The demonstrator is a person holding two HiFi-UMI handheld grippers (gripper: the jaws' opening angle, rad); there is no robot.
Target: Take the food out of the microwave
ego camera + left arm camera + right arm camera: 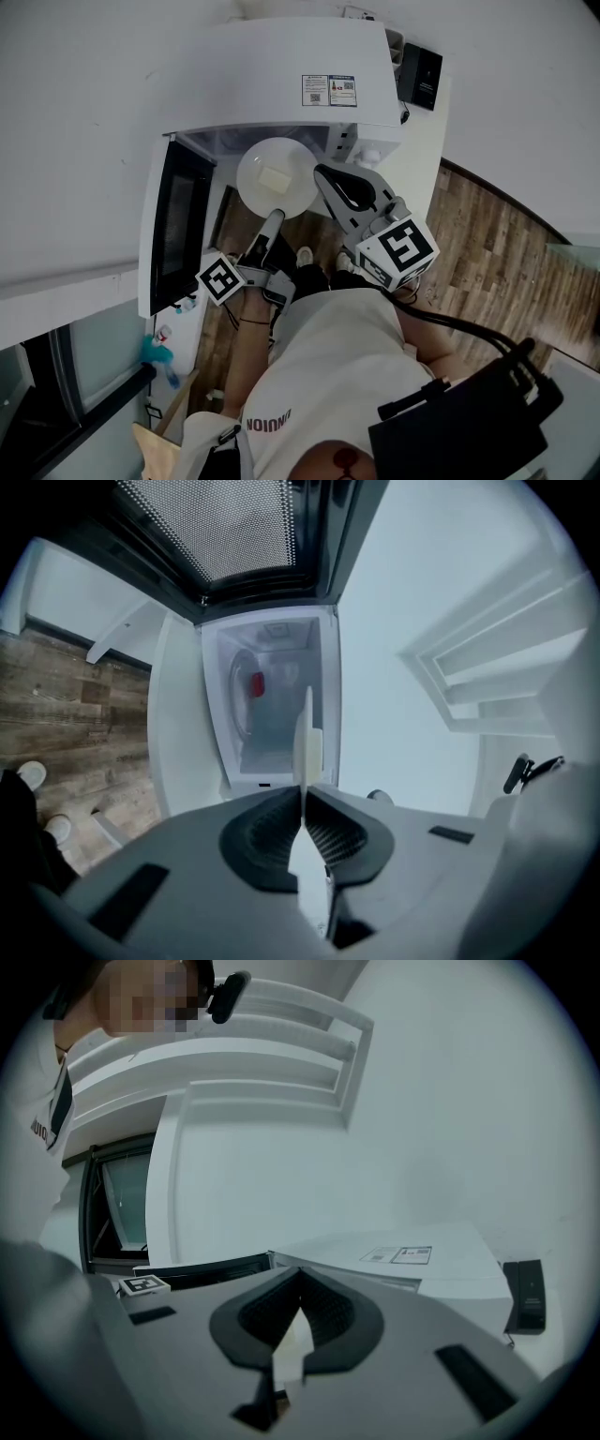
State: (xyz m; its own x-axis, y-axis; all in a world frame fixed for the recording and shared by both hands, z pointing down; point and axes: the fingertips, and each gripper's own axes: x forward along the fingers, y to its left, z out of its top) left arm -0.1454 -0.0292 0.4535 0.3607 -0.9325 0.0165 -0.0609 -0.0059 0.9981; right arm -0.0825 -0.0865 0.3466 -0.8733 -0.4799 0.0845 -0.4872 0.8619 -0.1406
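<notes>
From above, in the head view, a white microwave (281, 75) sits on a white counter (424, 141) against a pale wall, its dark-windowed door (173, 220) swung wide to the left. Brown wood-plank floor (487, 244) shows to the right. A round white plate (258, 192) hangs just outside the oven's mouth, carrying a pale yellow square of food (274, 178). The left gripper (275, 217) reaches up to the plate's near rim. The right gripper (323, 173) lies just beside the plate's right edge.

Along the left gripper view, the left gripper (303, 803) is clamped on the plate (306, 747), seen edge-on as a thin white sliver rising between the ribbed pads. Beyond it gapes the lit white microwave cavity (272, 714), with the door's dotted mesh (216, 522) overhead and plank floor (66, 696) at left.

Along the right gripper view, the right gripper (300, 1274) has its jaws pressed together with nothing between the tips. Past them lie the microwave's labelled top (412, 1265), a small black box (528, 1295) and bare white wall (450, 1101).
</notes>
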